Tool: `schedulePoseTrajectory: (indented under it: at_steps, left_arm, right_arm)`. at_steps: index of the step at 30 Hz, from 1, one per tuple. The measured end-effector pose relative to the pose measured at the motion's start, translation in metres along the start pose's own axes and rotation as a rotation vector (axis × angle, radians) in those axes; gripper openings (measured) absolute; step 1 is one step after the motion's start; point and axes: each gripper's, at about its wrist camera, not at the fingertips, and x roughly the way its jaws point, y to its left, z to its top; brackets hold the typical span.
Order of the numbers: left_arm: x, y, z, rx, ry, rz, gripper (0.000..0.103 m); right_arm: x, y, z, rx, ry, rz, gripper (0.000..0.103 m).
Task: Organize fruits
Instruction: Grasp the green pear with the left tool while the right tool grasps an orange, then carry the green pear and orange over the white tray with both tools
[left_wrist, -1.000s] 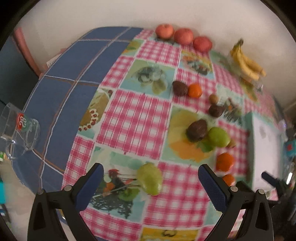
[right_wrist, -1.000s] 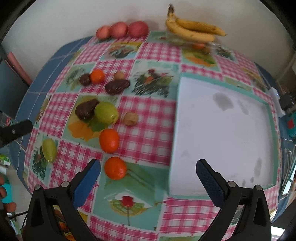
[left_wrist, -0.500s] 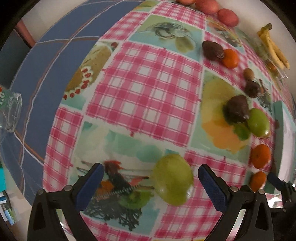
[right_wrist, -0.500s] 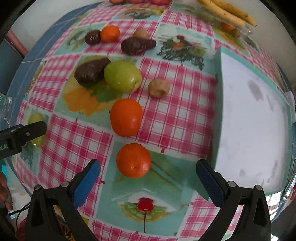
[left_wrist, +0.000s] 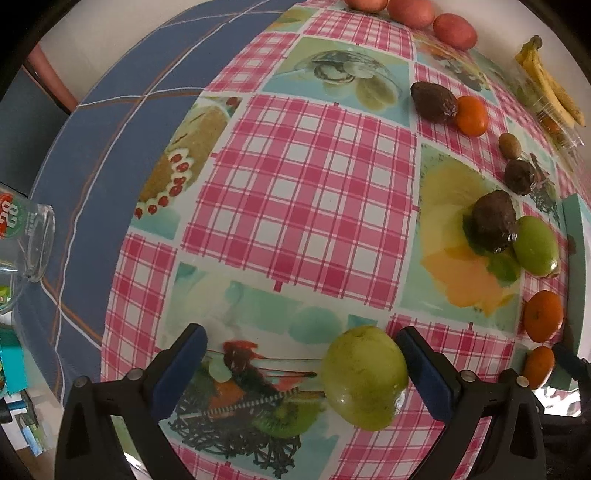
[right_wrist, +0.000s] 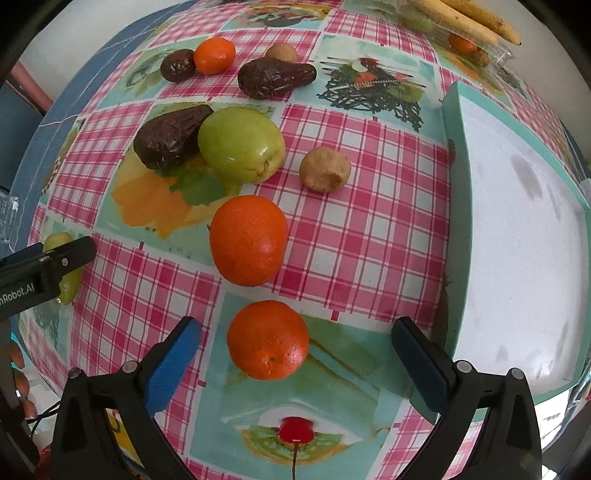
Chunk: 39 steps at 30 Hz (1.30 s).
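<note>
Left wrist view: the left gripper is spread wide over the checked tablecloth, a green apple between its pads, close against the right-hand one; whether they touch is unclear. Right wrist view: the right gripper is also spread wide, a near orange between its pads, touching neither. The teal tray lies just right of that orange; a second orange lies just beyond it.

Home dining spot; checked fruit-print tablecloth (oilcloth-like), drinking glass
</note>
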Motion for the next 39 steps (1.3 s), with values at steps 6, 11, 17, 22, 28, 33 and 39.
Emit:
schedulePoseTrajectory:
  at_steps: [6,11,17,22,28,33,39]
  left_arm:
    - [0.0,-0.003,-0.003,0.001,-0.039,0.006,0.103]
    - [-0.004,-0.005,-0.012,-0.002,-0.057,0.004,0.103]
    - [-0.018,-0.007,-0.021,0.044,-0.034,-0.01,0.084]
    - [-0.026,-0.015,-0.022,0.078,0.02,-0.04,0.053]
    - [-0.036,-0.015,-0.022,0.006,0.073,-0.126,0.043]
    - [-0.065,-0.021,-0.022,0.016,0.018,-0.145,0.043]
    - [-0.09,-0.032,-0.013,-0.03,0.009,-0.223,0.043]
  right_arm:
    - [-0.008,-0.002,-0.012,0.017,-0.046,-0.004,0.103]
    - [-0.01,-0.005,-0.019,0.018,-0.045,-0.005,0.103]
    - [-0.016,-0.004,-0.015,0.032,-0.026,-0.004,0.087]
    - [-0.027,-0.003,-0.016,0.03,-0.042,0.022,0.051]
    - [-0.034,-0.004,-0.008,0.047,-0.02,0.081,0.037]
    - [-0.056,-0.002,-0.01,0.048,-0.068,0.095,0.037]
    - [-0.091,-0.008,-0.005,0.074,-0.153,0.112,0.037]
